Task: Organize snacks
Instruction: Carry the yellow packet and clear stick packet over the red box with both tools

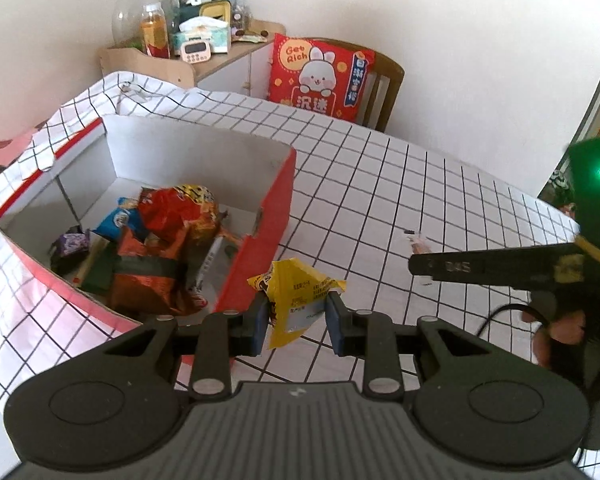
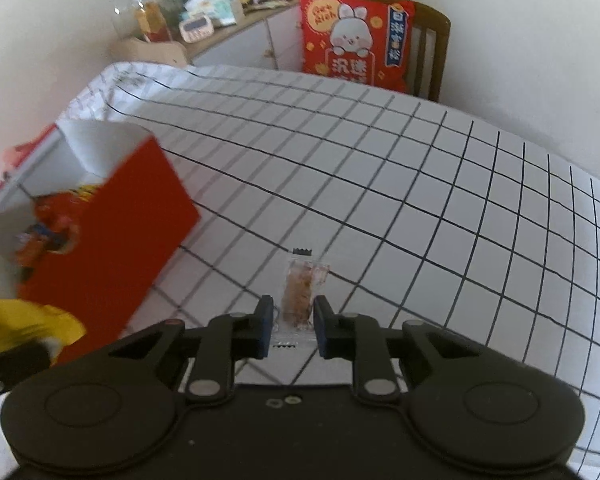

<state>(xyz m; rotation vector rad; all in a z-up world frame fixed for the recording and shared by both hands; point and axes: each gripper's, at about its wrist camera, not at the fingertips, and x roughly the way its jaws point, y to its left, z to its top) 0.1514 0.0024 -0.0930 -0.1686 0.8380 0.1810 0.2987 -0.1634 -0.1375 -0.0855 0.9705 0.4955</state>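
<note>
My left gripper (image 1: 297, 322) is shut on a yellow snack packet (image 1: 296, 300), held above the table just right of a red cardboard box (image 1: 260, 248) that holds several snack bags (image 1: 168, 240). My right gripper (image 2: 291, 326) has its jaws around a small clear packet with a brown snack (image 2: 300, 294) that lies on the checked tablecloth; the pads are close to its sides, and contact is unclear. The right gripper also shows in the left wrist view (image 1: 420, 266), at the right. The red box (image 2: 112, 232) and the yellow packet (image 2: 32, 324) show at the left of the right wrist view.
The table has a white tablecloth with black grid lines (image 1: 380, 184). Behind it stand a wooden cabinet with jars and clutter (image 1: 188, 36) and a chair with a red rabbit cushion (image 1: 320, 76). A wall runs along the back.
</note>
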